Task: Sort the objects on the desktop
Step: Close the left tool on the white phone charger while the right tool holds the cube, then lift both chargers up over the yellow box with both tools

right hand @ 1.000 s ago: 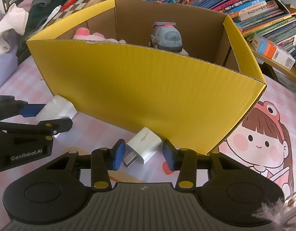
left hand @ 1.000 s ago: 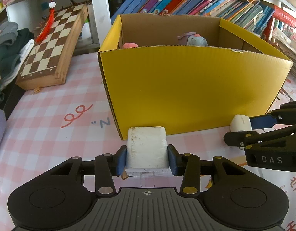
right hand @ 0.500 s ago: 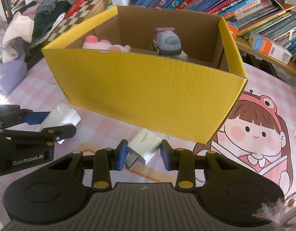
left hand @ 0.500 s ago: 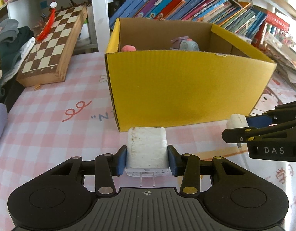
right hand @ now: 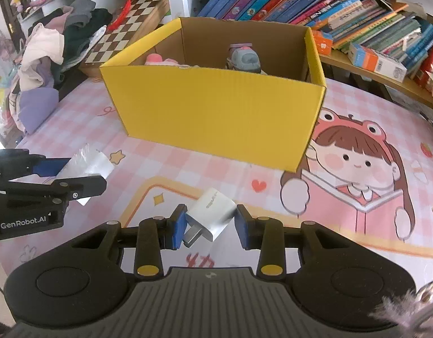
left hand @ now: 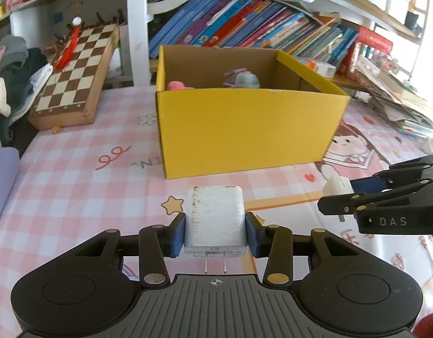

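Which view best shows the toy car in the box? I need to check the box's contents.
The right wrist view: the toy car shows over the yellow box wall. In the left wrist view only its roof clears the rim.

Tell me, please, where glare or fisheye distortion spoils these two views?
Left wrist view: window glare washes out the upper right, and the shelf of books bows; the large charger is sharp. Right wrist view: evenly lit, edges curved, yellow box clear.
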Demonstrator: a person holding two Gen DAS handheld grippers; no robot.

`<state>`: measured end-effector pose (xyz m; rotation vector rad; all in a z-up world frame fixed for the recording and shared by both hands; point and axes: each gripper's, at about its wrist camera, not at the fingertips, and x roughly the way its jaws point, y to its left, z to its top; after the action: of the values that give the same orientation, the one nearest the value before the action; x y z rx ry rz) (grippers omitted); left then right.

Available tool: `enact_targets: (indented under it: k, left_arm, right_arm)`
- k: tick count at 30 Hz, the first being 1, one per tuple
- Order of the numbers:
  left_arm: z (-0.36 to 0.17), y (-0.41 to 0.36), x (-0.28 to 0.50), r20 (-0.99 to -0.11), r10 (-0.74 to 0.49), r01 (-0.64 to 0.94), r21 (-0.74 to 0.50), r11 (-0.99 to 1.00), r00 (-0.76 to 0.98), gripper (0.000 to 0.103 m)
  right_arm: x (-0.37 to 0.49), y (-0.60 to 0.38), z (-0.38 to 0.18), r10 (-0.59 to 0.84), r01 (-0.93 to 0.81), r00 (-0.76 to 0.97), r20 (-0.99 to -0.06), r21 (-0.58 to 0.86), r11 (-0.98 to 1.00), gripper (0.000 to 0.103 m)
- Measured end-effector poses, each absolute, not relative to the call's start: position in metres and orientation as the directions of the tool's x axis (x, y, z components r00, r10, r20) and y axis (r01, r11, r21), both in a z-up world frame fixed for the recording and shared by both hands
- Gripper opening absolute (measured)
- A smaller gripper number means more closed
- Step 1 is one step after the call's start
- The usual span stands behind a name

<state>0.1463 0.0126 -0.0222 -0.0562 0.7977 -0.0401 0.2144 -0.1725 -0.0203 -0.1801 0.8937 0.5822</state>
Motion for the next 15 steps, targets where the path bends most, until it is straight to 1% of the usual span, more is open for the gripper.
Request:
enact_targets:
  k: [15]
  left_arm:
    - [-0.008, -0.002, 0.115, -0.688, -0.138, 0.136, -0.058, 0.989, 0.712, 0.041]
  right_arm:
    - [0.168, -0.195, -0.014, 0.347, -0.469, 0.520, -0.781, 0.078, 0.880, 0.034]
